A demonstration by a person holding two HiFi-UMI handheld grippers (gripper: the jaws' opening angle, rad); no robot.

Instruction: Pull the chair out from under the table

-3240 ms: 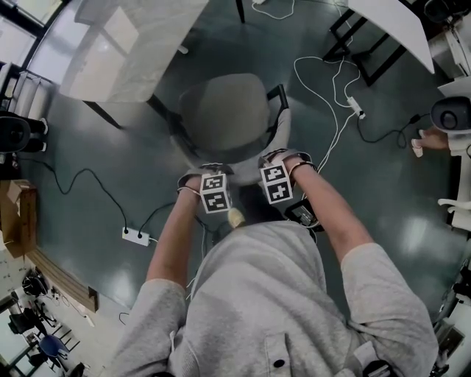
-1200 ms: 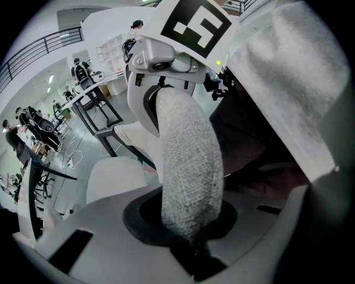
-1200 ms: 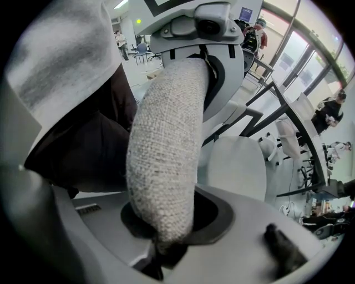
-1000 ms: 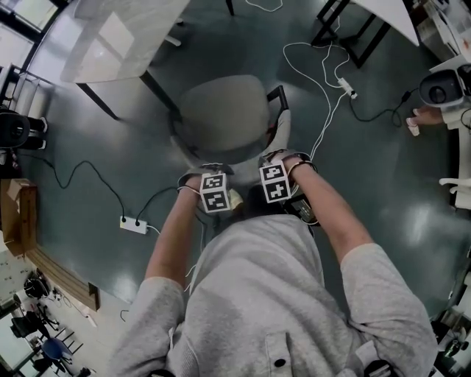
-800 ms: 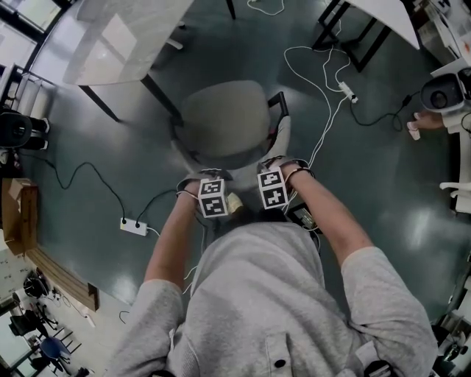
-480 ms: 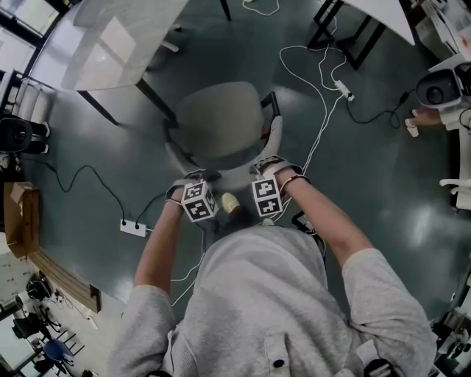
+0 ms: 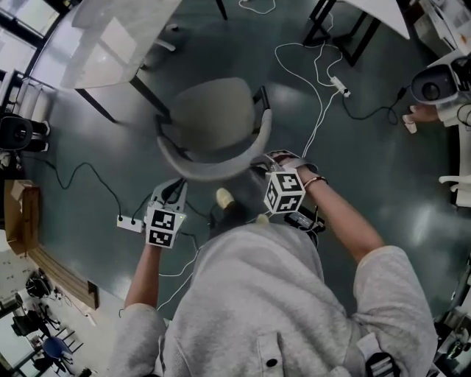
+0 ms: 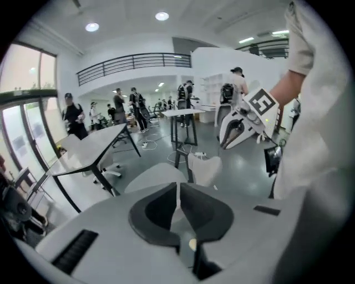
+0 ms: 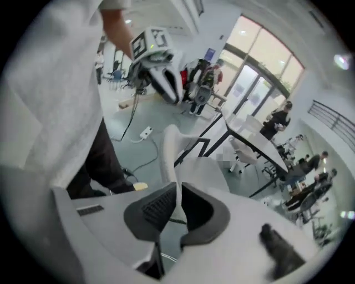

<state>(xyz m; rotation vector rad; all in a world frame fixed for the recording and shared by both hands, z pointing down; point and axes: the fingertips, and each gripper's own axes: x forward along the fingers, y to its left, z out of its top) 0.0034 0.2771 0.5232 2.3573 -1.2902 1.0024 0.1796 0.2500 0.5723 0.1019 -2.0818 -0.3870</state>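
The grey chair (image 7: 213,121) stands on the floor, clear of the white table (image 7: 110,33), its curved backrest (image 7: 210,168) toward me. My left gripper (image 7: 171,193) hangs left of the backrest, apart from it. My right gripper (image 7: 263,171) hovers by the backrest's right end without touching. Both pairs of jaws have just been closing and are shut with nothing between them. The left gripper view shows its shut jaws (image 8: 178,186) above the chair seat (image 8: 152,176). In the right gripper view the shut jaws (image 9: 178,187) sit above the backrest (image 9: 171,148).
A power strip (image 7: 126,220) and its black cable lie on the floor at the left. White cables (image 7: 318,70) trail at the right. Another table (image 7: 372,13) stands top right. A cardboard box (image 7: 18,213) sits far left. People stand in the background.
Both grippers have come off the chair's backrest and risen. The left one swung out to the left and rolled; the right shifted slightly right. The chair hardly moved.
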